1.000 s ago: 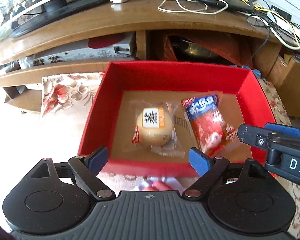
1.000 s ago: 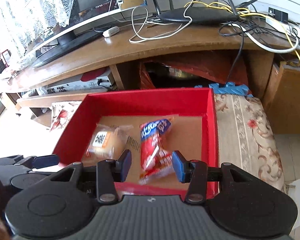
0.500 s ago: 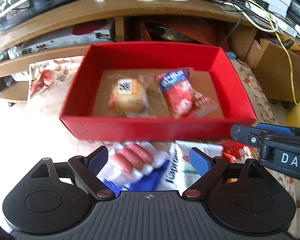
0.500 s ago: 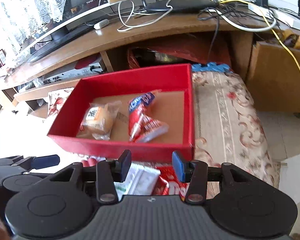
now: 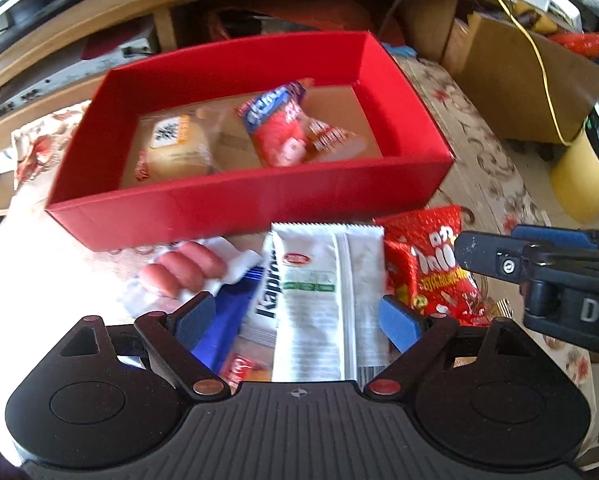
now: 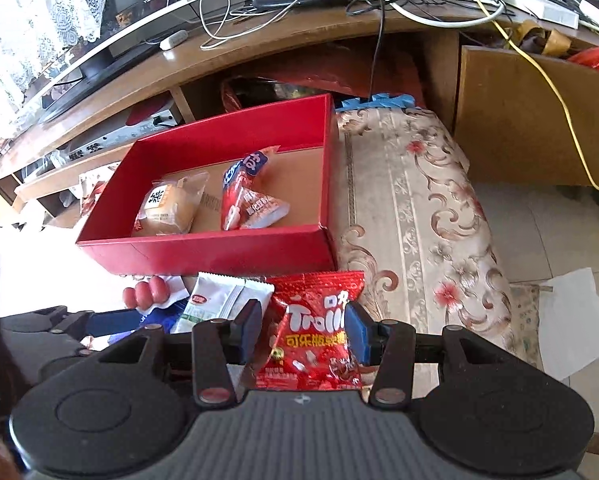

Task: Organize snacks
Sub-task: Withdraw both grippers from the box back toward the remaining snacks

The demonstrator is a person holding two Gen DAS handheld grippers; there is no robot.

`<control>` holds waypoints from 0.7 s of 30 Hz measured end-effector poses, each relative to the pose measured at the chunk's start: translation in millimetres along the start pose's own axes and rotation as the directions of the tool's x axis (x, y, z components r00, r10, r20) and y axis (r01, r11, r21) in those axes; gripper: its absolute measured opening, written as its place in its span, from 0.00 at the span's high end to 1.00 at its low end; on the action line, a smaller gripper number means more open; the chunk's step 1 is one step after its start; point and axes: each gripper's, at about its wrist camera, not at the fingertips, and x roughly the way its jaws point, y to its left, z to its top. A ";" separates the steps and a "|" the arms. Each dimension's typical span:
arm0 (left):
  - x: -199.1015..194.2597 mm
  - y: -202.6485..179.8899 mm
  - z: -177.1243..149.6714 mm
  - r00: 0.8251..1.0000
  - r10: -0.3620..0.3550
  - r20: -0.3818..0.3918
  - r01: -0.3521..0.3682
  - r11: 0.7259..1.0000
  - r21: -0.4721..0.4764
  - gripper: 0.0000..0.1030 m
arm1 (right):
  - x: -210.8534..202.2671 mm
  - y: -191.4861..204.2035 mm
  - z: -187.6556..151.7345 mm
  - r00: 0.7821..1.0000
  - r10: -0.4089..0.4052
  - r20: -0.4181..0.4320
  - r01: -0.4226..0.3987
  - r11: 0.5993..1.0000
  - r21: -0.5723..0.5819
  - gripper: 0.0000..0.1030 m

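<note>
Holding red box point(image 6: 203, 258), wrapped bun point(image 6: 169, 208), possibly candy packet point(image 6: 247, 196)

Two black plastic handheld grippers: left gripper point(image 5: 298, 316) and right gripper point(image 6: 304, 330), with blue rubber pads, ribbed grey bases (copper-coloured pivot screws), white lettering.

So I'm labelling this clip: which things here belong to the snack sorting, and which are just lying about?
Job: red box, bun, red-blue packet, Trolli bag, white packet, sausage pack.
Lying about: cables, cardboard box, paper sheet.
</note>
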 end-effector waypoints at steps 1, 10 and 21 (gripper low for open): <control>3.8 -1.6 -0.3 1.000 0.000 -0.012 0.000 1.000 0.001 0.10 | -0.4 0.2 -0.9 1.000 0.002 -0.002 -0.002 1.000 -0.001 0.58; 18.9 -0.8 -2.2 0.999 0.024 -0.039 -0.024 1.000 -0.002 0.08 | -19.7 -3.1 -23.1 1.000 0.022 -0.005 -0.022 1.000 -0.003 0.57; 7.4 13.5 -3.6 1.000 0.026 -0.016 -0.027 0.999 -0.037 0.41 | -21.6 22.6 -87.2 0.988 0.056 -0.144 -0.078 0.985 -0.152 0.55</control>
